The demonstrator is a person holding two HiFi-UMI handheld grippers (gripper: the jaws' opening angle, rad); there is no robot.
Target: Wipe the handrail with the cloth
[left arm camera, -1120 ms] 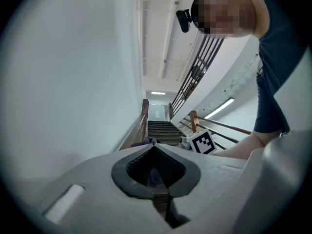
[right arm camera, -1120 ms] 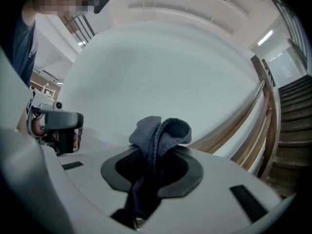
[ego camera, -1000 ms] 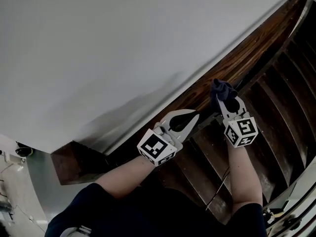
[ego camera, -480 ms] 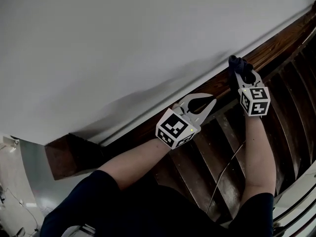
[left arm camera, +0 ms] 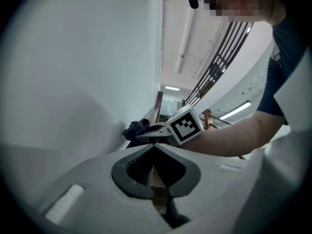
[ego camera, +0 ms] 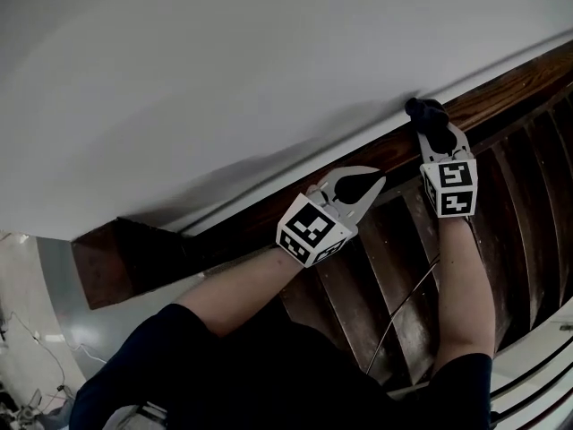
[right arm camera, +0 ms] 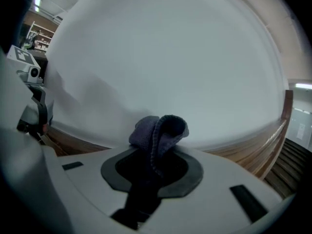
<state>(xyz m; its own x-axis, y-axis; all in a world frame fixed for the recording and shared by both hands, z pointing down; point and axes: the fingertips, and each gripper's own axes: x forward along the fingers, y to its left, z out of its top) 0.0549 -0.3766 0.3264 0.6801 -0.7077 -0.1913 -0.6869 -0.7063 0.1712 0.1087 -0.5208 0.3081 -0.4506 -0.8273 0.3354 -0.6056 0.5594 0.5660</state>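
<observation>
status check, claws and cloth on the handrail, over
Right claw shut on cloth, cloth against handrail. Left claw shut, empty, at the rail. White wall close alongside, nothing else in the way.

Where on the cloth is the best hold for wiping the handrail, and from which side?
Probably the cloth at its bunched middle, as the right gripper has it, leaving a folded wad past the fingers; come from the stairs so it meets the handrail.
</observation>
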